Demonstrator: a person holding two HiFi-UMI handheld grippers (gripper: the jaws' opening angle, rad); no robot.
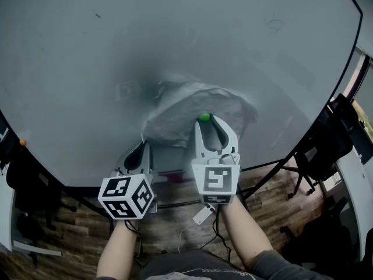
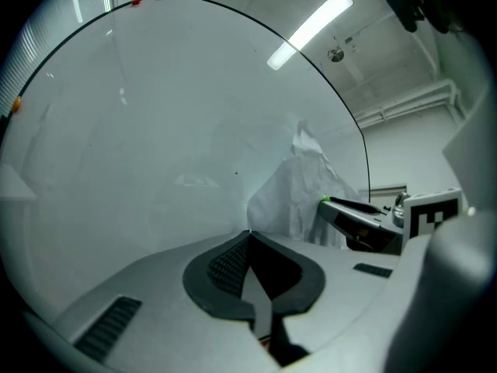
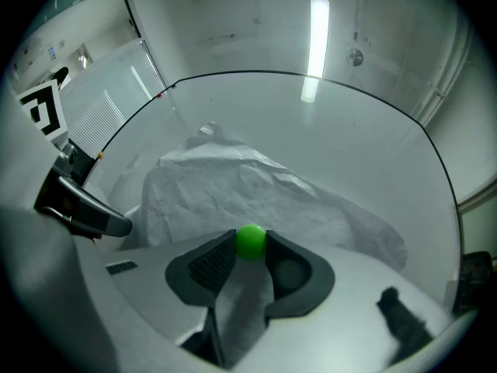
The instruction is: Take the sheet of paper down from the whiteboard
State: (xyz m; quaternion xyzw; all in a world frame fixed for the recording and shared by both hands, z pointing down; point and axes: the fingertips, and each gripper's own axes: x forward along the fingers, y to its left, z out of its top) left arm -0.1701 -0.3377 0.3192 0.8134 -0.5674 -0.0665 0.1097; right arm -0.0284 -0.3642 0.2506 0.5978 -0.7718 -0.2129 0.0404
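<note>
A crumpled white sheet of paper (image 1: 192, 107) (image 2: 299, 185) (image 3: 248, 185) bulges off the big whiteboard (image 1: 175, 39) (image 2: 155, 115) (image 3: 349, 146). My right gripper (image 1: 204, 119) (image 3: 250, 243) is shut on a small green magnet ball (image 1: 204, 118) (image 3: 250, 239) that sits on the sheet's lower middle, and paper shows under its jaws. My left gripper (image 1: 144, 143) (image 2: 248, 233) is at the sheet's lower left corner. Its jaws are together, with the paper's edge running into the tips. Seen from the left gripper, the right gripper (image 2: 342, 212) points in from the right.
An orange magnet (image 1: 22, 142) sits at the board's left edge and a red one (image 2: 137, 2) at its rim. Below the board are its stand's bars (image 1: 268, 177), a wooden floor, and a black chair (image 1: 326, 144) at the right. A white tag on a cable (image 1: 201, 214) hangs under my right gripper.
</note>
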